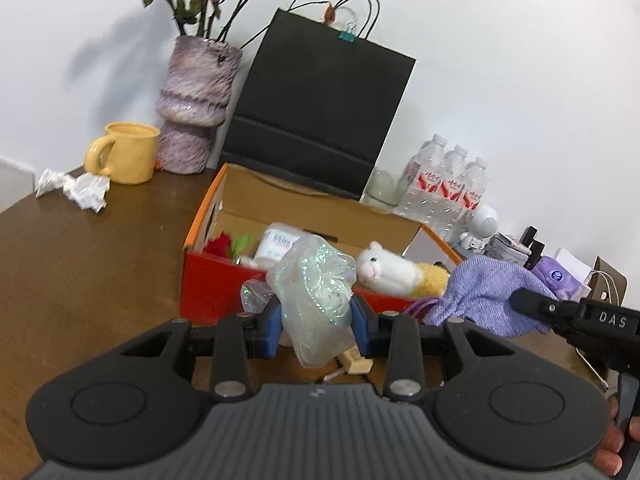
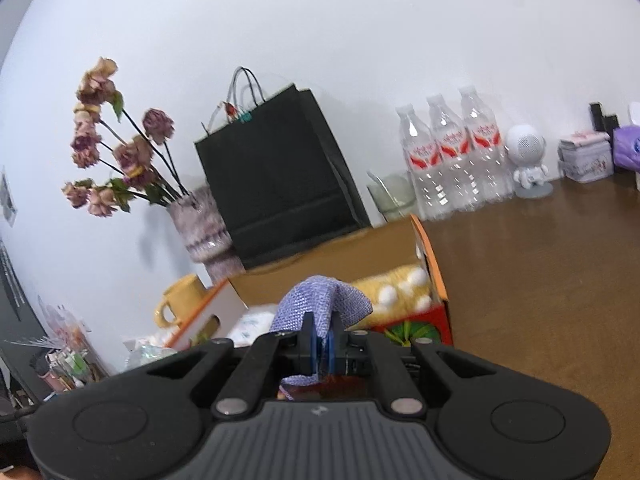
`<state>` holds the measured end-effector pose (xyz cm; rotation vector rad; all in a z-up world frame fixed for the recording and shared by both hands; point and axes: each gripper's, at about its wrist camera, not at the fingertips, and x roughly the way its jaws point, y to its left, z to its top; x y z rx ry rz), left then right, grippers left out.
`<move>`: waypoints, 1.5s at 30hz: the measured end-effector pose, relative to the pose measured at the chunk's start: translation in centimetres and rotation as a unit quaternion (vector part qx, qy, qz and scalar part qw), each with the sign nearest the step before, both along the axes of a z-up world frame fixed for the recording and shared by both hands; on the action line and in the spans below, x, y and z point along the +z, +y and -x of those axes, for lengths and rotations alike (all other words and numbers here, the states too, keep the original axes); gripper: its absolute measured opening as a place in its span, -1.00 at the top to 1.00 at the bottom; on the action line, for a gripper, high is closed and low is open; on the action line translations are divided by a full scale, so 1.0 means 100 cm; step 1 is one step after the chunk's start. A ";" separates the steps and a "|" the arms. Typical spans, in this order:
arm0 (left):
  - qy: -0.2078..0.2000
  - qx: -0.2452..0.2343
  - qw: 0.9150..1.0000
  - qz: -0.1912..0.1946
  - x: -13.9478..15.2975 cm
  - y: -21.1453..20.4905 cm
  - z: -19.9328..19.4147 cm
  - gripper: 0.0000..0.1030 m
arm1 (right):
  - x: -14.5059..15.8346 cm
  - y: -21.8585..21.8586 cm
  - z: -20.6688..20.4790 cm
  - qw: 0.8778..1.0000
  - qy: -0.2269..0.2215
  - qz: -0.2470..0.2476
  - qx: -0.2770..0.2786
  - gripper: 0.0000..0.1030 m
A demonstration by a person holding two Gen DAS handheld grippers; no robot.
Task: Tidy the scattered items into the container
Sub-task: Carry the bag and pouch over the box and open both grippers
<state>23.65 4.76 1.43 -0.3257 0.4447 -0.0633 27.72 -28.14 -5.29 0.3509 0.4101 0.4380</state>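
Observation:
My left gripper (image 1: 314,322) is shut on a clear iridescent plastic bag (image 1: 316,292), held just in front of the near wall of the red and orange cardboard box (image 1: 212,284). In the box lie a white and yellow plush toy (image 1: 394,272), a red flower (image 1: 220,246) and a white packet (image 1: 280,242). My right gripper (image 2: 323,350) is shut on a purple knitted cloth (image 2: 320,304), held above the box (image 2: 434,280); in the left wrist view the cloth (image 1: 484,292) hangs at the box's near right corner.
A yellow mug (image 1: 128,152), a furry vase of dried roses (image 1: 196,108), a black paper bag (image 1: 320,112) and three water bottles (image 1: 448,184) stand behind the box. Crumpled tissue (image 1: 80,190) lies at the left. A small wooden piece (image 1: 356,364) lies under my left gripper.

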 end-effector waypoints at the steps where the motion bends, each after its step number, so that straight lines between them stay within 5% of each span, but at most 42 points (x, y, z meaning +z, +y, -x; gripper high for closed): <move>1: 0.000 -0.002 1.000 -0.001 0.004 0.001 -0.003 0.31 | 0.004 0.000 -0.003 1.000 -0.002 -0.002 0.004 0.92; 10: -0.042 0.002 0.999 -0.012 0.043 0.002 -0.045 0.31 | 0.040 0.017 -0.039 0.999 -0.041 -0.021 0.021 0.92; 24: 0.008 0.009 0.999 -0.035 0.007 0.013 -0.123 0.26 | 0.006 0.057 -0.125 0.997 0.012 0.071 0.007 0.91; 27: 0.018 0.027 0.998 -0.046 0.005 0.012 -0.125 -0.51 | 0.003 0.063 -0.128 0.993 0.027 0.112 0.002 0.50; 28: 0.012 0.038 0.998 -0.051 0.006 0.011 -0.122 -0.85 | 0.002 0.064 -0.128 0.991 0.033 0.126 0.000 -0.03; 29: 0.007 0.047 0.997 -0.058 0.009 0.010 -0.120 -1.00 | 0.003 0.066 -0.128 0.989 0.039 0.142 -0.003 -0.36; 30: 0.002 0.052 0.996 -0.067 0.012 0.007 -0.118 -1.00 | 0.004 0.068 -0.127 0.987 0.040 0.155 -0.005 -0.81; 31: -0.001 0.055 0.995 -0.080 0.015 0.005 -0.116 -1.00 | 0.006 0.068 -0.125 0.987 0.035 0.159 -0.006 -0.96; 35: 0.004 0.057 0.991 -0.123 0.017 -0.008 -0.114 -1.00 | 0.011 0.070 -0.121 0.985 0.041 0.169 -0.001 -1.00; 45: 0.017 0.050 0.991 -0.122 0.014 -0.010 -0.118 -1.00 | 0.010 0.076 -0.121 0.982 0.048 0.184 0.002 -1.00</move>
